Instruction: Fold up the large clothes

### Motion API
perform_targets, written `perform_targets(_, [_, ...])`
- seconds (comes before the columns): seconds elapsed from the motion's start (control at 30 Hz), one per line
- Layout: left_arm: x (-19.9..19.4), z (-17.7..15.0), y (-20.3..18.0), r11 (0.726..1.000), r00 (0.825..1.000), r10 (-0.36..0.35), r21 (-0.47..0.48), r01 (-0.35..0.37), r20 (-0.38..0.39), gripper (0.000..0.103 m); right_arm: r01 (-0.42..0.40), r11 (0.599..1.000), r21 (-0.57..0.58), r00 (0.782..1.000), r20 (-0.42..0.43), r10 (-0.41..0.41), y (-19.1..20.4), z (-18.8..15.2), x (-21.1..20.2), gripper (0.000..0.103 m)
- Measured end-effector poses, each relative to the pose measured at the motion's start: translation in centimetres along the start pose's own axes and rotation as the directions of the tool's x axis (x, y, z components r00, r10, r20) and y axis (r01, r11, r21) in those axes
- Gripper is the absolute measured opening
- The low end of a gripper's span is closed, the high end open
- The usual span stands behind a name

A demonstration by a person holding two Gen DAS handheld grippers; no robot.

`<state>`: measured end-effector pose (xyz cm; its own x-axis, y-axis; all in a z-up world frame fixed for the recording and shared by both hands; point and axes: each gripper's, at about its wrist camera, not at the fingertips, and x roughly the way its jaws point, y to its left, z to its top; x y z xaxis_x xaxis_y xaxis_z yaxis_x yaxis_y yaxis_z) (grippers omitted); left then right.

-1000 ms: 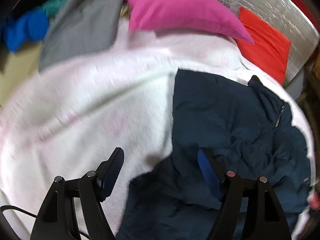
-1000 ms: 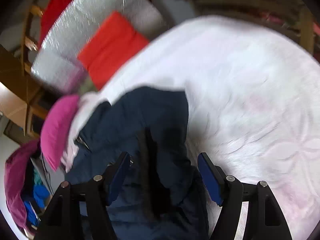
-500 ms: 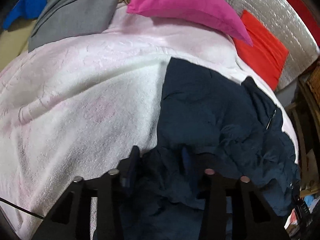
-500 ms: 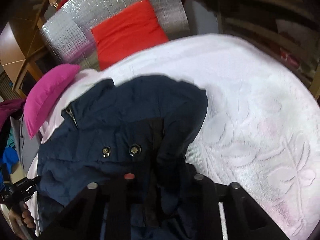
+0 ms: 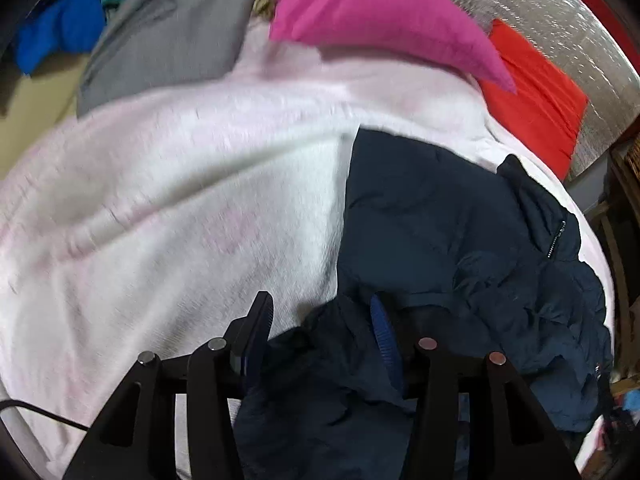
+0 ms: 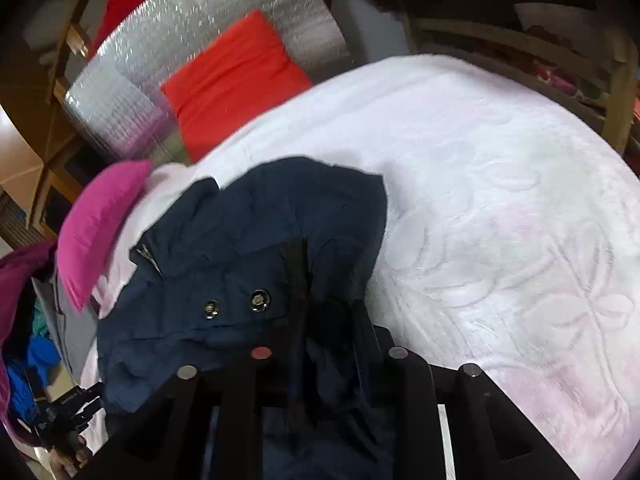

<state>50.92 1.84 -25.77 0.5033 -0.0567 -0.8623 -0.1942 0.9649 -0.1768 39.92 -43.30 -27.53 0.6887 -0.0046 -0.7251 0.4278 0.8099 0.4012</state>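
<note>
Closest in, at six o'clock of the left wrist view, the left gripper (image 5: 320, 312) has a bunched ridge of the navy jacket (image 5: 432, 216) standing between its ribbed blue pads (image 5: 380, 332). Its jaws have just been opening a little, yet the cloth fills the gap and looks pinched. In the right wrist view the right gripper (image 6: 326, 316), also at six o'clock, sits narrow around a fold beside the dark front placket. Its jaws have likewise just been easing apart, with fabric clamped between them.

The jacket lies on the white blanket (image 5: 180, 208), spreading from the grippers toward two o'clock in the left view. It looks padded and soft, light for its bulk, with a smooth shell that may slide in the pads. It will probably slump rather than crease, so hems, seams or the placket seem the safest places to hold. Two metal snaps (image 6: 260, 300) and a zip (image 5: 556, 236) are its only hard parts.

The blanket is plush, embossed with flowers. Beyond it, at twelve o'clock, lies a pink pillow (image 5: 372, 16). A flat grey garment (image 5: 168, 40) is at eleven, and a red cushion (image 5: 536, 104) leans on a crinkled silver foil panel (image 5: 540, 4) at one.
</note>
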Motion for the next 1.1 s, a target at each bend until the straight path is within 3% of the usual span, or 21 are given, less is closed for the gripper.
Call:
perform_targets(0.1, [-2.0,0.0,-1.0,0.997,0.995,0.030,0.073,-0.038,0.100,0.064,-0.005,1.000,-0.015,0.999,0.047,0.005,0.5,-0.6,-2.3,0.054])
perform_targets(0.2, [-3.3,-0.1,-1.9,0.992,0.990,-0.043,0.127,0.026,0.134,0.068,-0.072,0.996,-0.052,0.995,0.071,0.076,2.3,-1.7,-4.4,0.056])
perform_targets(0.3, [-3.7,-0.6,-3.3,0.978,0.985,-0.117,0.187,0.092,0.125,0.068,-0.202,0.977,-0.068,0.979,0.002,0.203,4.4,-3.1,-4.7,0.056])
perform_targets(0.43, [-3.5,-1.5,-5.5,0.957,0.985,-0.139,0.270,0.106,0.105,0.068,-0.343,0.939,0.017,0.928,-0.148,0.342,6.5,-5.2,-2.1,0.056])
perform_targets(0.5, [-3.0,-2.0,-6.0,0.953,0.989,-0.122,0.287,0.094,0.084,0.068,-0.356,0.932,0.069,0.905,-0.223,0.362,7.0,-6.3,-0.1,0.056])
perform_targets(0.63, [-0.6,-2.5,-6.3,0.954,1.000,-0.030,0.298,0.026,0.009,0.068,-0.304,0.938,0.168,0.896,-0.284,0.342,6.5,-7.4,3.1,0.056])
perform_targets(0.77, [-0.8,-2.3,-6.2,0.960,0.999,-0.042,0.277,0.037,0.012,0.068,-0.294,0.919,0.264,0.914,-0.203,0.351,5.3,-6.2,4.6,0.054])
perform_targets(0.83, [-1.1,-2.3,-6.2,0.959,0.998,-0.054,0.278,0.047,0.018,0.068,-0.293,0.913,0.285,0.918,-0.183,0.351,5.1,-5.7,5.1,0.044])
perform_targets(0.87, [-1.1,-2.3,-6.3,0.959,0.998,-0.056,0.279,0.048,0.021,0.068,-0.288,0.916,0.278,0.922,-0.177,0.343,5.3,-5.3,5.2,0.035])
perform_targets(0.93, [-1.4,-2.1,-6.3,0.959,0.997,-0.064,0.277,0.051,0.035,0.068,-0.285,0.928,0.240,0.936,-0.139,0.324,5.9,-4.9,4.5,0.025])
perform_targets(1.03, [-1.9,-2.0,-6.5,0.958,0.995,-0.078,0.283,0.055,0.069,0.068,-0.273,0.955,0.120,0.959,-0.051,0.280,7.4,-4.8,2.0,0.023])
perform_targets(1.1, [-1.2,-2.3,-6.9,0.951,0.998,-0.038,0.310,0.021,0.049,0.068,-0.228,0.972,0.059,0.972,-0.047,0.231,7.9,-5.0,2.2,0.023])
